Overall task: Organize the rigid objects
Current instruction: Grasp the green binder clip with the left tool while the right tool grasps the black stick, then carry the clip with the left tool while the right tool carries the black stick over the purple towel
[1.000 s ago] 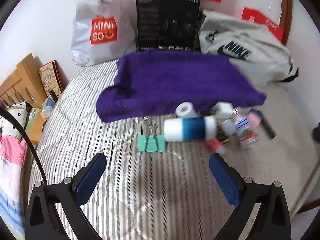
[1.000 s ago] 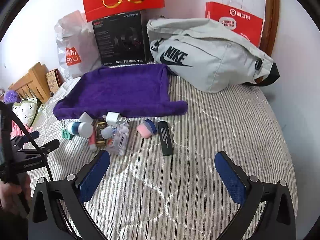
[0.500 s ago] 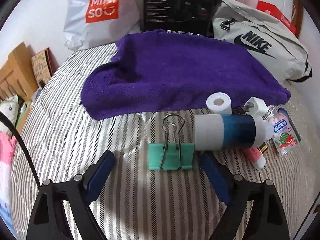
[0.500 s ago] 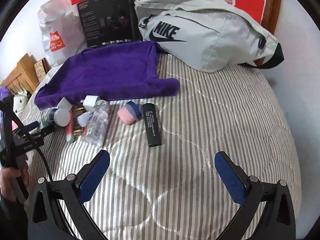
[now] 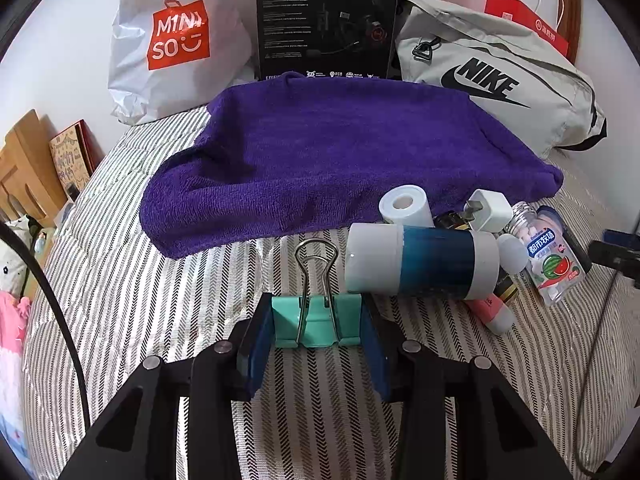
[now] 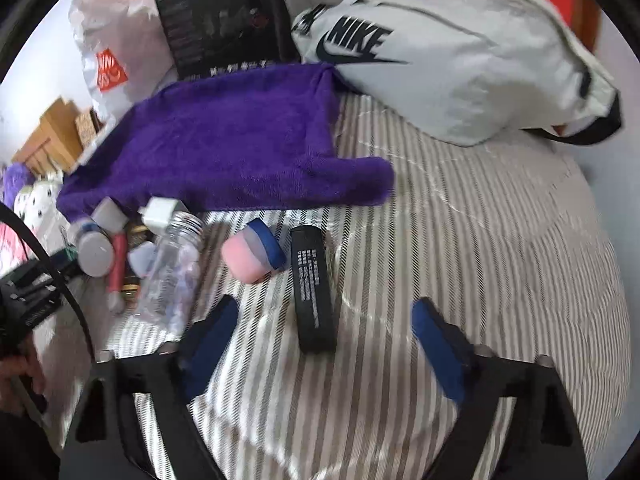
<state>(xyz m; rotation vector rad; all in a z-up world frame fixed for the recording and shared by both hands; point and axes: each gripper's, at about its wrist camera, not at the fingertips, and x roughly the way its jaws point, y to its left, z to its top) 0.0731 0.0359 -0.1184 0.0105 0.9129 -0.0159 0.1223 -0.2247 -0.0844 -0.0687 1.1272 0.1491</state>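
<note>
1. Left wrist view: my left gripper [image 5: 316, 326] is clenched on the teal clip [image 5: 316, 320], pads against both its sides, and the clip sits on the striped bed [image 5: 160, 300] just in front of the purple towel [image 5: 340, 160]. The blue-and-white tube [image 5: 420, 264] lies just beside it. I judge the pickup is in hand; next comes a clean lift clear of the tube.
2. Right wrist view: my right gripper [image 6: 320, 340] is spread wide and empty over the black bar [image 6: 312, 288], with the pink case [image 6: 252, 252] near. Only this view shows the bar whole; the clip hardly shows here.
</note>
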